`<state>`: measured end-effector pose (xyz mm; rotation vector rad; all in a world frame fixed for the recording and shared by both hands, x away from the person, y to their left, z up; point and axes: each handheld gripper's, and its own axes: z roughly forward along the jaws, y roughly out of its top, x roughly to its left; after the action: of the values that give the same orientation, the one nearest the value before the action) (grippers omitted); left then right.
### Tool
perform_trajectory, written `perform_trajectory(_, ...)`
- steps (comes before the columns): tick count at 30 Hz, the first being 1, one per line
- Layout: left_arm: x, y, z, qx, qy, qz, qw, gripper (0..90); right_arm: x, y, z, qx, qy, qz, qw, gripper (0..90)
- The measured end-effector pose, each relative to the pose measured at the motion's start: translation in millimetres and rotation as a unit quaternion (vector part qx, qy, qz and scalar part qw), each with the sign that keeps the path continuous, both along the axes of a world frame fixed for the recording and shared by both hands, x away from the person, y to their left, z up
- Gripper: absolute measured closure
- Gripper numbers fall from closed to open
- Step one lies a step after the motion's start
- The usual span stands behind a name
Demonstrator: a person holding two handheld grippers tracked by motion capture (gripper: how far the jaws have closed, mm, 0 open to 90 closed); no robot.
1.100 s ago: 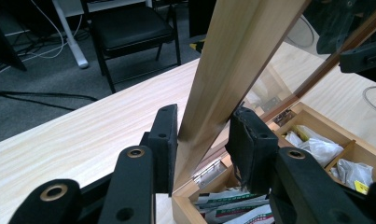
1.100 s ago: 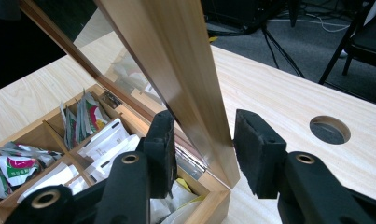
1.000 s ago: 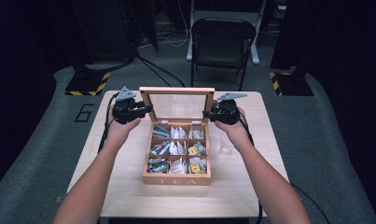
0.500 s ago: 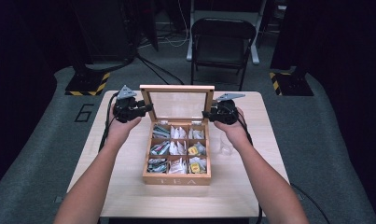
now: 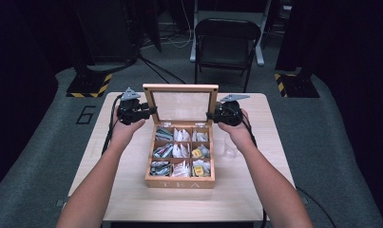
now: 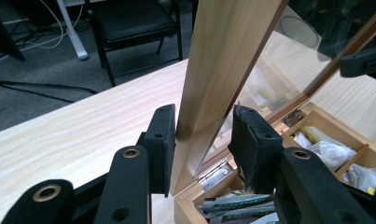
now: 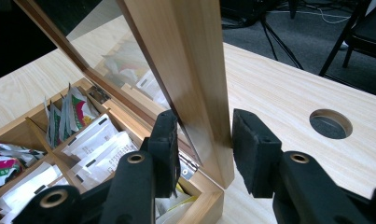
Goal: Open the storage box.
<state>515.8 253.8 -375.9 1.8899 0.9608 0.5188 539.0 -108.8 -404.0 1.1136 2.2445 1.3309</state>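
Left gripper (image 6: 202,140) jaws just loosened off the lid (image 5: 181,105); tea box (image 5: 179,182) holds sachets (image 5: 179,151).

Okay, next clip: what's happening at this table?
A person has a claw at each side edge of the raised glass-paned lid of a wooden tea box, which stands open with tea bags in its compartments. The left claw straddles the lid's frame, one pad touching and the other apart, its jaws just opening. The right claw also straddles the frame with gaps showing.
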Motion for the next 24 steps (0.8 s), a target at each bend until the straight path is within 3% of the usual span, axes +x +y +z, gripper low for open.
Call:
perform_trajectory(13, 9.2, -1.9, -13.3, 0.008, 0.017, 0.006, 0.9998, 60.4, 3.9, 1.0, 1.9, -0.006, 0.004, -0.002, 1.0000, 62.4)
perform_trajectory(24, 9.8, -1.2, -15.8, 0.006, 0.026, 0.011, 0.9996, 57.4, 10.3, 0.2, 2.2, -0.003, 0.010, -0.001, 0.9999, 63.7)
